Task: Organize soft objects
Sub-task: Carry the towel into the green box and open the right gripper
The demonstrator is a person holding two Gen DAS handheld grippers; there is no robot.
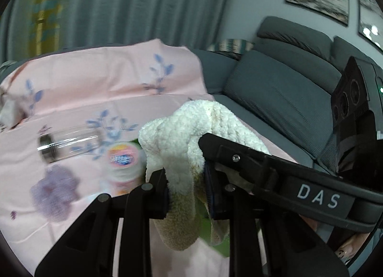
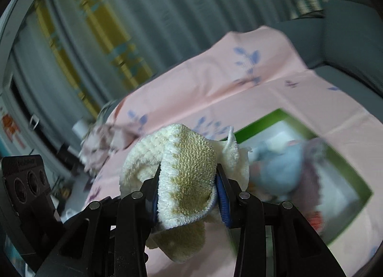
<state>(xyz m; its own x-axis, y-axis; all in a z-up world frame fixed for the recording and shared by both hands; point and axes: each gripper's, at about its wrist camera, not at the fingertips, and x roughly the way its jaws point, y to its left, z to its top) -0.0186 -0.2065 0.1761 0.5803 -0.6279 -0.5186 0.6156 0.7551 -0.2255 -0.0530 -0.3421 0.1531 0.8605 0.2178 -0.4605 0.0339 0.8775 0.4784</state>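
A fluffy cream and yellow towel (image 1: 189,138) is held between both grippers above a pink floral cloth (image 1: 95,80). My left gripper (image 1: 188,190) is shut on one part of the towel, which hangs down below its fingers. My right gripper (image 2: 189,188) is shut on another part of the towel (image 2: 189,169); its arm crosses the left wrist view (image 1: 311,193). A green box (image 2: 344,171) to the right in the right wrist view holds a light blue soft item (image 2: 280,169) and a purple one (image 2: 311,181).
On the pink cloth lie a clear glass bottle (image 1: 67,145), a small jar with a pink lid (image 1: 124,159) and a purple knitted piece (image 1: 55,190). A grey sofa with cushions (image 1: 282,90) stands to the right. Grey curtains (image 1: 143,1) hang behind.
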